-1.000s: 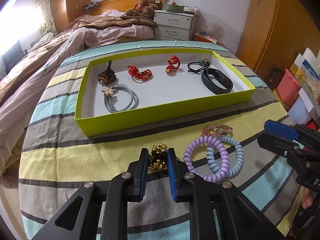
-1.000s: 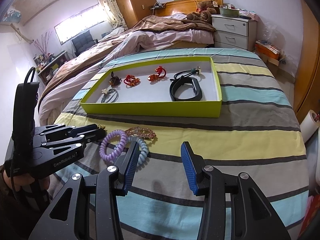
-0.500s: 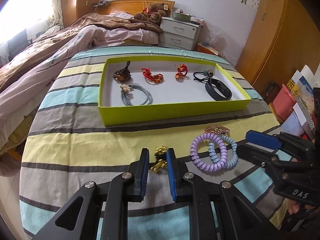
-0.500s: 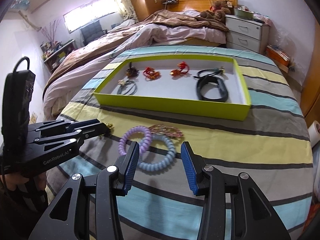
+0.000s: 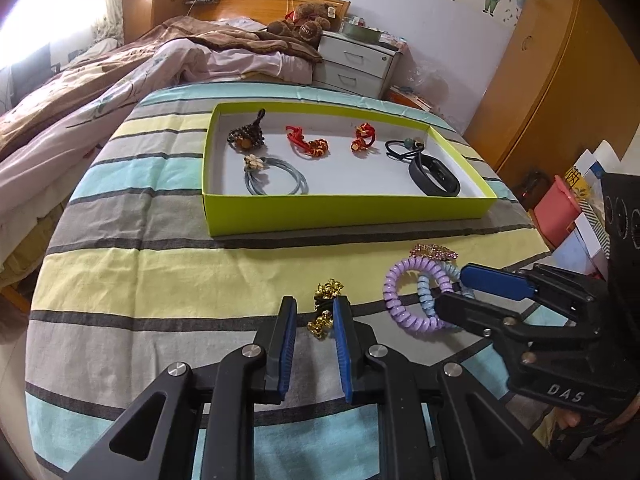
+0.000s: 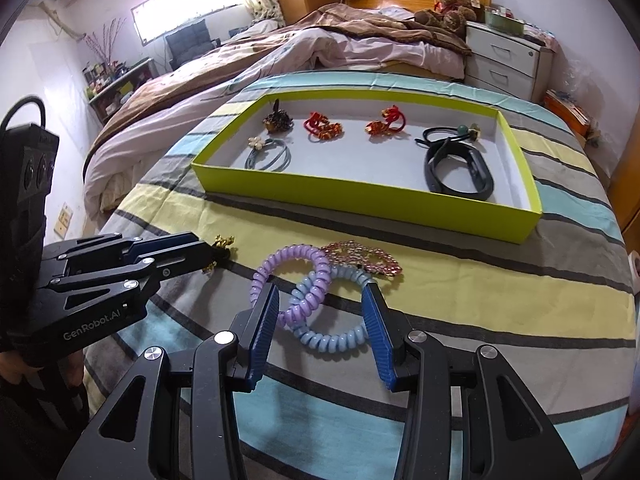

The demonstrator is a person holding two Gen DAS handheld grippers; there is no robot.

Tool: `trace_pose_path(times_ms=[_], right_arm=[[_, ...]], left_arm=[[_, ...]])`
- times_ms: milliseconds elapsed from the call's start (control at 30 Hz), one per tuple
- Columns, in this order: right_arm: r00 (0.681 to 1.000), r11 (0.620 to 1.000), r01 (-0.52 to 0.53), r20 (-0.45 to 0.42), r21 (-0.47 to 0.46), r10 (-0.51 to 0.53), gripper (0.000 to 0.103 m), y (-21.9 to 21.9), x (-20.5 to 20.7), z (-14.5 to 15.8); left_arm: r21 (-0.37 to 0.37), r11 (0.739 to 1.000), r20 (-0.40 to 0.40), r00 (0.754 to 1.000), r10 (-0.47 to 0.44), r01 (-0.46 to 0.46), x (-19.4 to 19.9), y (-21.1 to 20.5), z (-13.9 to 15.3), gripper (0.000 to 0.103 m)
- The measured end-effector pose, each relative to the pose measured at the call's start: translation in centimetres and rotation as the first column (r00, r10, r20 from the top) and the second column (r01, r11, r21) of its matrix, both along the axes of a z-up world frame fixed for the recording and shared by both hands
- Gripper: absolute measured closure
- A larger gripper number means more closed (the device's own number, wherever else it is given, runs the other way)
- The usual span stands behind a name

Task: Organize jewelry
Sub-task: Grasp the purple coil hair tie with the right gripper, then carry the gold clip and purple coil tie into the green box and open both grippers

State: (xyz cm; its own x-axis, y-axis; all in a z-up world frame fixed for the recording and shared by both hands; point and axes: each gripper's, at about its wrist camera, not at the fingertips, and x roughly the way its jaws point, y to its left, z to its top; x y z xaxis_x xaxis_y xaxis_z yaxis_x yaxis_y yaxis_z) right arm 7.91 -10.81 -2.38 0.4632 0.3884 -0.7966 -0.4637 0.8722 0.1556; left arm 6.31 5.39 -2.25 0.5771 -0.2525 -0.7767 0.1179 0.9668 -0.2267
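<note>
Right hand-held gripper (image 6: 320, 320), jaws apart, now straddles the blue coil bracelet (image 6: 332, 320), nearer than before.

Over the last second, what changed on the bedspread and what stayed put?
The right gripper moved in over the blue coil hair tie, its open jaws now on either side of it. The left gripper stayed narrowed around the gold bell hair tie; a firm pinch isn't clear. The purple coil, pink clip and everything in the green tray stayed put.
</note>
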Motion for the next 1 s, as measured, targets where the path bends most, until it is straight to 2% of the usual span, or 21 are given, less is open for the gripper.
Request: trace_pose_path(times_ms=[33, 100, 133, 233, 333, 400, 600, 700, 933, 1000], right_arm=[[1.0, 1.0, -0.002, -0.002, -0.004, 0.002, 0.059, 0.1, 0.0, -0.1], [1.0, 1.0, -0.006, -0.005, -0.012, 0.005, 0.07, 0.4, 0.2, -0.2], [1.0, 1.0, -0.009, -0.006, -0.013, 0.009, 0.08, 0.5, 0.2, -0.2], [1.0, 1.0, -0.018, -0.008, -0.02, 0.018, 0.082, 0.8, 0.2, -0.3], [1.0, 1.0, -0.014, -0.004, -0.022, 0.014, 0.093, 0.7, 0.2, -0.3], [1.0, 1.0, -0.011, 0.003, -0.023, 0.011, 0.093, 0.6, 0.1, -0.2], [0.999, 0.999, 0.02, 0.027, 0.029, -0.021, 0.093, -0.5, -0.1, 0.9], [0.998, 0.997, 0.037, 0.04, 0.069, -0.04, 0.093, -1.3, -0.3, 1.6], [0.996, 0.995, 0.055, 0.064, 0.089, -0.061, 0.093, -2.0, -0.4, 2.5], [0.996, 0.994, 0.057, 0.067, 0.096, -0.063, 0.093, -2.1, -0.4, 2.7]], left_arm=[[0.006, 1.0, 0.002, 1.0, -0.002, 0.002, 0.0, -0.1, 0.0, 0.085], [0.006, 1.0, 0.001, 1.0, -0.003, 0.003, 0.0, -0.1, 0.0, 0.085], [0.007, 1.0, 0.001, 1.0, -0.003, 0.003, 0.0, -0.2, 0.0, 0.085], [0.005, 1.0, -0.001, 1.0, -0.002, 0.002, 0.0, -0.1, 0.0, 0.084], [0.01, 1.0, -0.005, 1.0, -0.001, 0.001, 0.1, -0.1, 0.0, 0.079], [0.013, 1.0, -0.014, 1.0, -0.002, 0.002, 0.2, -0.1, -0.2, 0.073], [0.031, 0.999, -0.017, 1.0, -0.018, 0.019, 0.4, -0.8, -0.3, 0.066], [0.081, 0.996, -0.014, 1.0, -0.022, 0.023, 0.5, -1.4, -0.3, 0.066], [0.127, 0.992, -0.008, 1.0, -0.023, 0.024, 0.9, -2.0, -0.4, 0.067], [0.173, 0.985, -0.008, 1.0, -0.022, 0.023, 1.0, -2.4, -0.4, 0.07]])
